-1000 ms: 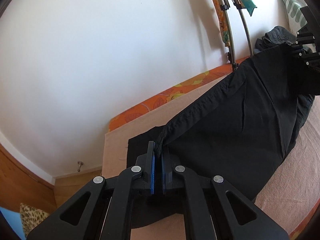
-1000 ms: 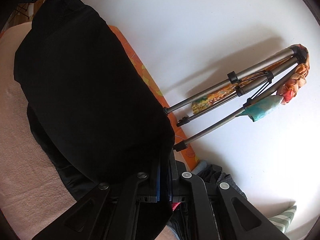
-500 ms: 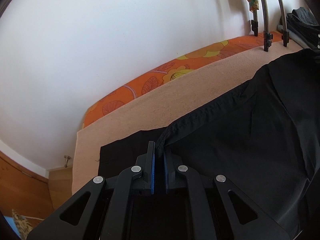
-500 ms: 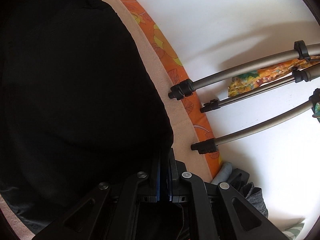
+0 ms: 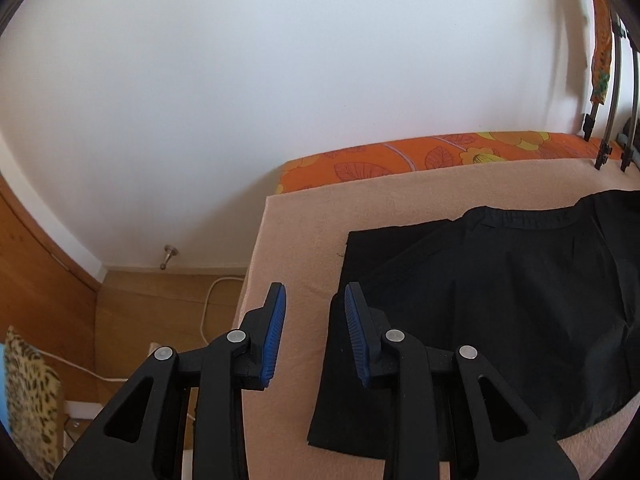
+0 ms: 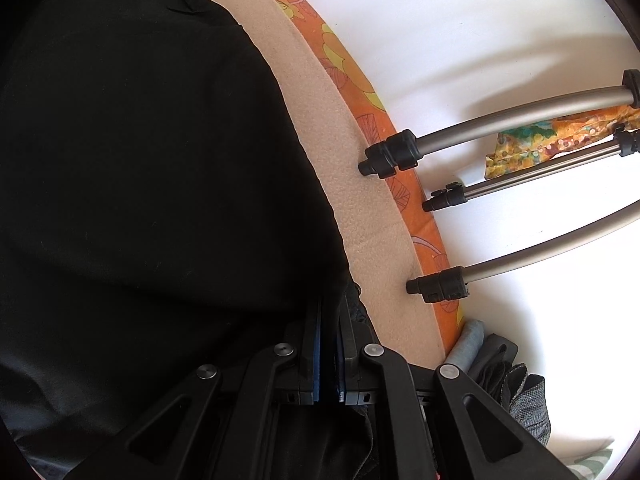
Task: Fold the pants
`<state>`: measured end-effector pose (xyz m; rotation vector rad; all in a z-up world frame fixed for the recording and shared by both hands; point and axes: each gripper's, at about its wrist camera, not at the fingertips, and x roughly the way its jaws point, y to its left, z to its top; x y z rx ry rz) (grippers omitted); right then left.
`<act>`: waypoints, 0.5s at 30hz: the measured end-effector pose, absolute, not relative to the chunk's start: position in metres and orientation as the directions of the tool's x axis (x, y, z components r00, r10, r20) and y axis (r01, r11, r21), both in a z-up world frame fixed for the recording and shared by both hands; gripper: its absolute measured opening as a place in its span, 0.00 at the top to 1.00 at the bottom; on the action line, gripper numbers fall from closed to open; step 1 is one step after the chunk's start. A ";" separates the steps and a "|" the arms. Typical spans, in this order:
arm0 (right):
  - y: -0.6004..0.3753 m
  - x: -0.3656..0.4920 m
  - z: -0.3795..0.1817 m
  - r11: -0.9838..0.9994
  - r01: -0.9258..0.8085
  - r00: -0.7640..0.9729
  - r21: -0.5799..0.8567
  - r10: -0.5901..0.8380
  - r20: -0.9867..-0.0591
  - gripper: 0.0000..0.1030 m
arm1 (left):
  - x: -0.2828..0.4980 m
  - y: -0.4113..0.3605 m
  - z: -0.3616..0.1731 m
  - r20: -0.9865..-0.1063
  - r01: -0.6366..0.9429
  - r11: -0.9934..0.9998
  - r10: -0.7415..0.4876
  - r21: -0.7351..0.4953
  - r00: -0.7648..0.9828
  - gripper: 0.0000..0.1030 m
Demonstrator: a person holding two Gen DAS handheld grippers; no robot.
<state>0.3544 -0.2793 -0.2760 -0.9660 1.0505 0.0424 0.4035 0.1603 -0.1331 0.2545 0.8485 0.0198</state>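
Observation:
Black pants [image 5: 500, 304] lie folded over on a peach blanket [image 5: 304, 232] that covers the bed. In the left wrist view my left gripper [image 5: 314, 300] hangs just left of the pants' edge, its jaws opening, and only blanket shows between the blue pads [image 5: 276, 328]. In the right wrist view the same black pants [image 6: 152, 184] fill the left half. My right gripper [image 6: 330, 312] is shut on a fold of that cloth near the blanket's far edge [image 6: 344, 160].
An orange flowered sheet [image 5: 420, 156] runs along the white wall. Tripod legs [image 6: 460, 140] stand on the bed's far side. Grey clothes [image 6: 516, 392] lie heaped past the blanket's end. Left of the bed are wooden floor, a white cable [image 5: 208, 304] and a leopard-print item [image 5: 28, 396].
My left gripper let go of the pants' edge, opened and swung left off the cloth. The right gripper came down with the cloth, and the pants now lie flat.

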 end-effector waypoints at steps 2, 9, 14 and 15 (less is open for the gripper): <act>-0.280 0.358 -0.277 0.607 -0.457 0.529 -0.650 -0.402 -0.747 0.97 | 0.392 0.171 -0.139 -0.768 0.084 0.977 0.098 0.195 0.633 0.63; -0.275 0.362 -0.239 0.681 -0.447 0.517 -0.581 -0.334 -0.788 0.62 | 0.376 0.171 -0.174 -0.808 0.113 0.979 0.075 0.172 0.584 0.57; -0.242 0.373 -0.187 0.778 -0.465 0.535 -0.422 -0.132 -0.834 0.57 | 0.374 0.160 -0.187 -0.812 0.149 0.969 0.075 0.196 0.579 0.57; -0.231 0.379 -0.182 0.784 -0.478 0.535 -0.396 -0.097 -0.839 0.55 | 0.373 0.158 -0.189 -0.812 0.153 0.968 0.076 0.199 0.579 0.57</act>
